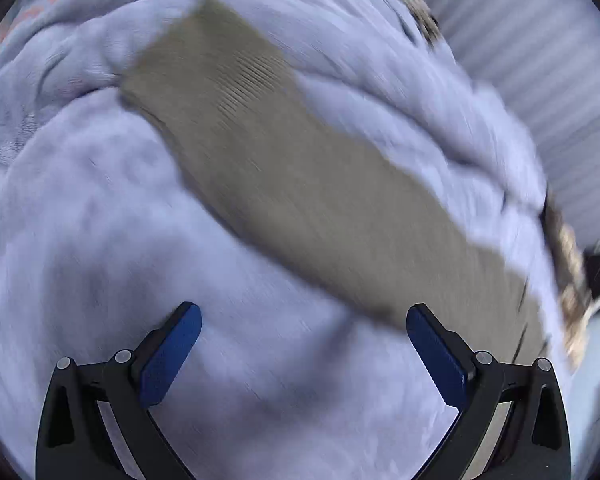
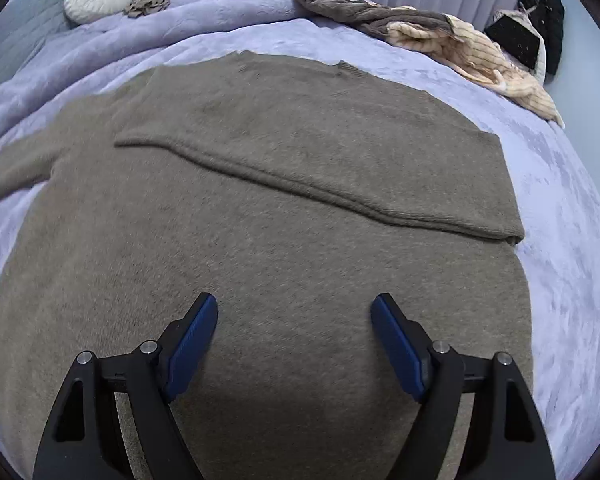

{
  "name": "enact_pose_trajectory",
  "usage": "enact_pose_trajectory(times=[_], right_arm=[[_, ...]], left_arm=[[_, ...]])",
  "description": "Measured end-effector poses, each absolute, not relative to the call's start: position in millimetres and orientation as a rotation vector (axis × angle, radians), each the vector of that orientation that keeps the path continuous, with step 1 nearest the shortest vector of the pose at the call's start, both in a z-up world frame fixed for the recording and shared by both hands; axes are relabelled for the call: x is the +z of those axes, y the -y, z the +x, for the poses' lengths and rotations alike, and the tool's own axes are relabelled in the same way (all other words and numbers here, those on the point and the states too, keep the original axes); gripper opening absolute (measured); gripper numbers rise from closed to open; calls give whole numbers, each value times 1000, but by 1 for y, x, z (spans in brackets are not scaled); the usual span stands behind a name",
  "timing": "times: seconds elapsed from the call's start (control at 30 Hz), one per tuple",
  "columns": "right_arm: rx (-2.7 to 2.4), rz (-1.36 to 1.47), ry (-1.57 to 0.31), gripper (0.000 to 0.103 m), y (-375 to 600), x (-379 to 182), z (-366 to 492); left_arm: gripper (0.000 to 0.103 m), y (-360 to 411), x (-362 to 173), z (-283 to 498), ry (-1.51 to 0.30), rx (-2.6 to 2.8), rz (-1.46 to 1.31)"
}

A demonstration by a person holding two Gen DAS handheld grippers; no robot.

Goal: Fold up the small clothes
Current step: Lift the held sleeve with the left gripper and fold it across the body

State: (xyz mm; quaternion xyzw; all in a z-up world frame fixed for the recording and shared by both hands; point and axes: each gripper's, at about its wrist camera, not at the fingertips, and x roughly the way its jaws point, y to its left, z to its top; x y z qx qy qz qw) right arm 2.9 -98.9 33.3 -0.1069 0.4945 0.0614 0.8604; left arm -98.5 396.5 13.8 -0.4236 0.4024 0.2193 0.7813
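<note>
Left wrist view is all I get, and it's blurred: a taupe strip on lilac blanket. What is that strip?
Observer: A sleeve of the taupe sweater. The right wrist view shows the whole garment spread flat on the lilac blanket.
Operator: Any folding done on it?
Observer: Yes, the other sleeve is already laid across the chest; this one lies out to the side.
Operator: Where's the right tool?
Observer: The right tool hangs open over the sweater's lower body, nothing between its pads.
Operator: Other clothes around?
Observer: A brown and cream pile sits at the blanket's far edge.
</note>
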Motion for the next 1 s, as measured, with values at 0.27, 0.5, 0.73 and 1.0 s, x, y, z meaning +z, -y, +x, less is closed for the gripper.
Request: enact_pose_trajectory(times=[0.27, 0.5, 0.73, 1.0], right_arm=[[102, -313, -1042, 83, 81, 35, -3], [76, -397, -1038, 83, 67, 38, -4], [101, -386, -995, 83, 45, 60, 28], [165, -299, -1027, 83, -42, 56, 105]], left_arm=[[103, -489, -13, -99, -603, 353, -1186], [16, -485, -9, -93, -608, 320, -1101], [16, -452, 43, -132, -545, 347, -953], [16, -419, 91, -115, -596, 383, -831]])
